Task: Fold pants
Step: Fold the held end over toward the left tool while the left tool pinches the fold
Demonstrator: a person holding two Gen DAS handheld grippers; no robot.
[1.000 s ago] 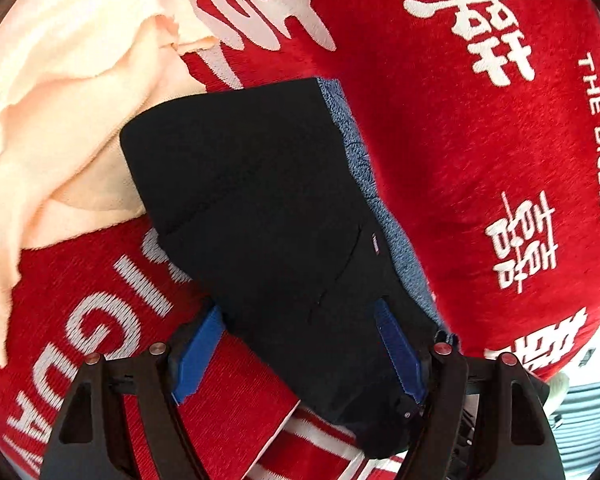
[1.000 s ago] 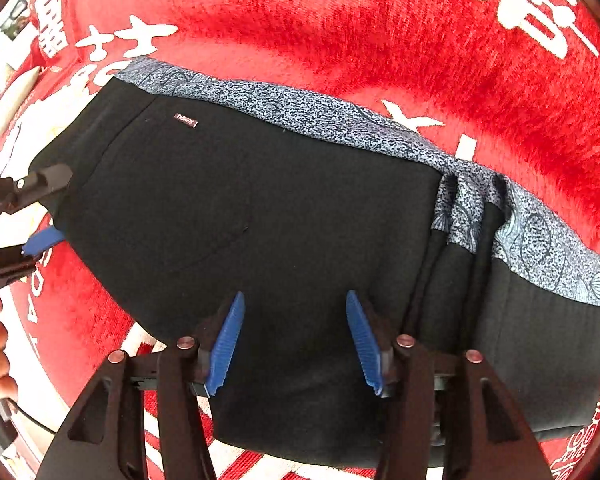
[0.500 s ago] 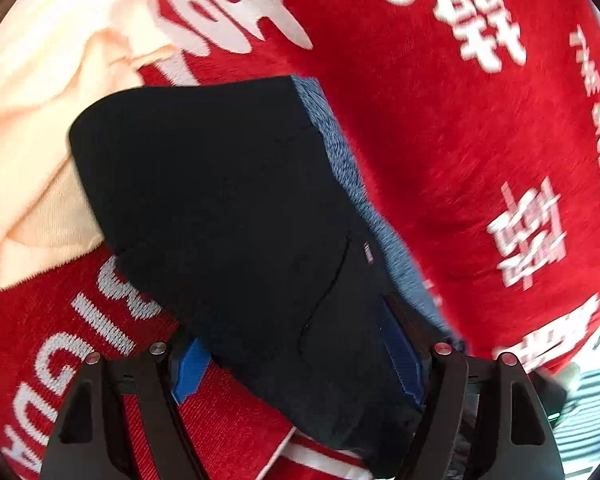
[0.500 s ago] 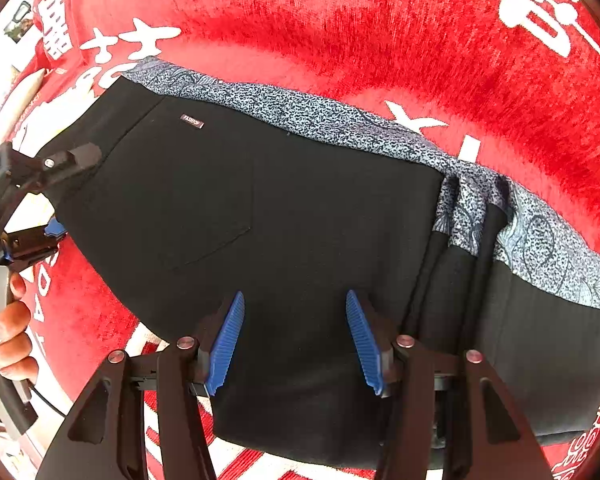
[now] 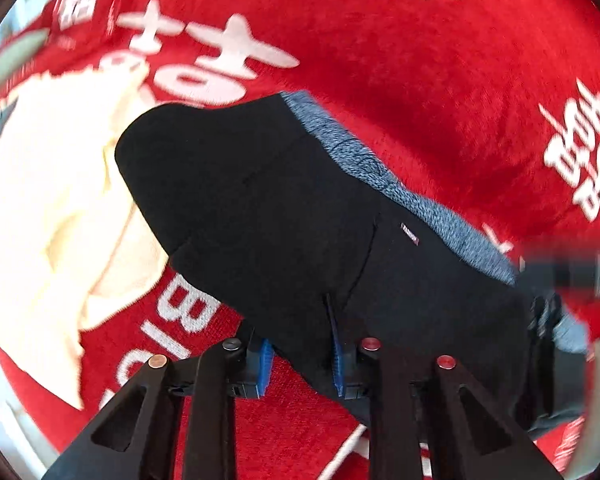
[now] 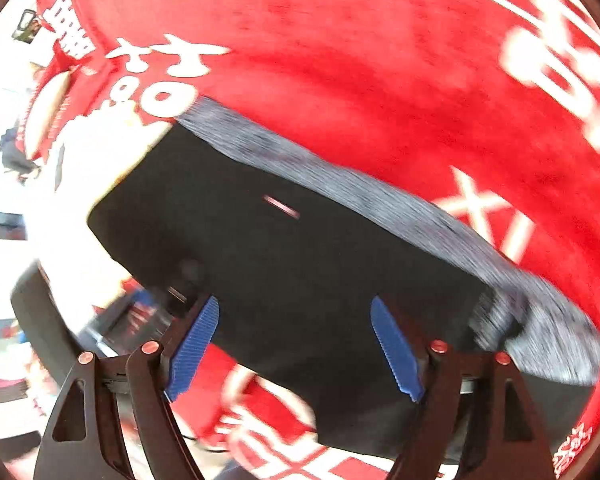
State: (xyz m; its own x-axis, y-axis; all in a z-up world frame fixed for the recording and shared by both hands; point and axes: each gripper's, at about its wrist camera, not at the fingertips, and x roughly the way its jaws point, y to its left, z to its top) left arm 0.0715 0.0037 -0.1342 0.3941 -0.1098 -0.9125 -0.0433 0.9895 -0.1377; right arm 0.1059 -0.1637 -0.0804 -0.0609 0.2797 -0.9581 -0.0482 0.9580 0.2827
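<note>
Black pants (image 5: 284,208) with a blue-grey patterned waistband (image 5: 384,184) lie folded on a red blanket (image 5: 400,40). They also show in the right wrist view (image 6: 300,256). My left gripper (image 5: 300,344) has its blue pads close together, pinched on the near edge of the pants. My right gripper (image 6: 296,344) is open wide, pads apart over the near edge of the pants, holding nothing. Both views are motion-blurred.
A cream-coloured cloth (image 5: 40,208) lies on the blanket left of the pants, partly under them. The blanket carries white characters and letters (image 5: 188,308). Bright room clutter shows past the blanket's left edge (image 6: 4,184).
My left gripper has closed on the near edge of the pants. My right gripper has opened wider and shifted; the view now sees the pants' left end. Both cameras are moving.
</note>
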